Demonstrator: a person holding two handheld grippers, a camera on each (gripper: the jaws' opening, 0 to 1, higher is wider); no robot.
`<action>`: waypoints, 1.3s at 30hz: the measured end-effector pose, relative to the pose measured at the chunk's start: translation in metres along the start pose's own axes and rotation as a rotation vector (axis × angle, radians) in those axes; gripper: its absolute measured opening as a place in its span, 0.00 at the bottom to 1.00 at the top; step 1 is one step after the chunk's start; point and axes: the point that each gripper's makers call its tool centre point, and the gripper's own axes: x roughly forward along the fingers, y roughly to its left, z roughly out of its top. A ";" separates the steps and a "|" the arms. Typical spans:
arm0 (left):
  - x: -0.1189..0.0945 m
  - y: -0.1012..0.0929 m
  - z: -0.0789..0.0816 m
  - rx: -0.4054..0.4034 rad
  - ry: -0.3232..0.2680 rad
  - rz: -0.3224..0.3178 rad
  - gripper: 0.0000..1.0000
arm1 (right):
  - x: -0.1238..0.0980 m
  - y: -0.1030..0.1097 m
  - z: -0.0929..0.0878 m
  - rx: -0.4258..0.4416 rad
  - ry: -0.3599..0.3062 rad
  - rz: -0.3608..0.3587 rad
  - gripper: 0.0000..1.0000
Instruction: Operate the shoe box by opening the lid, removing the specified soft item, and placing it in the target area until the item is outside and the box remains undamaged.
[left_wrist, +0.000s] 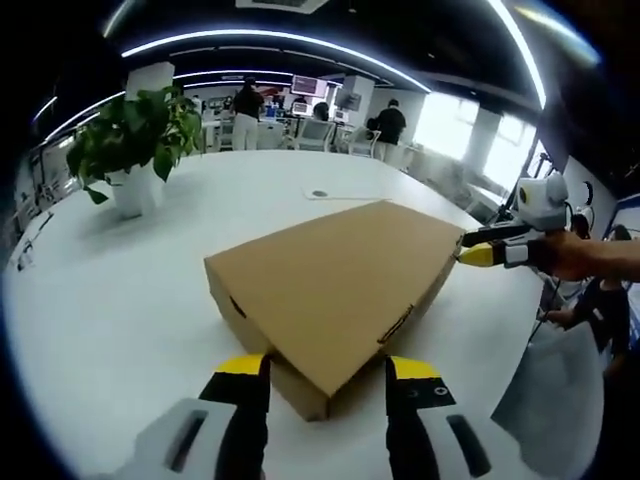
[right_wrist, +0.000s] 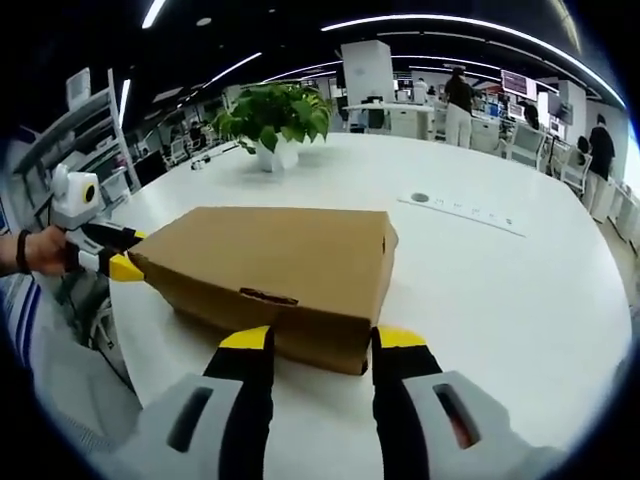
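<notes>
- Box (left_wrist: 335, 290), lid closed, is lying on the white desk (left_wrist: 120, 310); nothing of its contents is showing.
- Left tongs (left_wrist: 328, 372) are standing apart, straddling a near corner of the box; right tongs (right_wrist: 312, 345) are standing apart at a long side, just below the finger slot (right_wrist: 266, 296).
- Step in hand, judged: opening the lid. One pair should be steadying the base while the other is lifting the lid edge gently, avoiding creasing the cardboard.
- Plant (right_wrist: 275, 120) is standing well apart, beyond the box.
</notes>
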 end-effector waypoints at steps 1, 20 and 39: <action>-0.001 -0.001 0.001 0.005 -0.001 0.003 0.46 | -0.001 0.000 0.002 -0.001 -0.006 0.001 0.35; -0.016 0.008 0.038 0.070 -0.083 0.062 0.45 | -0.014 0.002 0.050 -0.032 -0.112 -0.001 0.34; -0.024 0.024 0.072 0.164 -0.144 0.177 0.32 | -0.017 -0.001 0.093 -0.082 -0.180 -0.007 0.35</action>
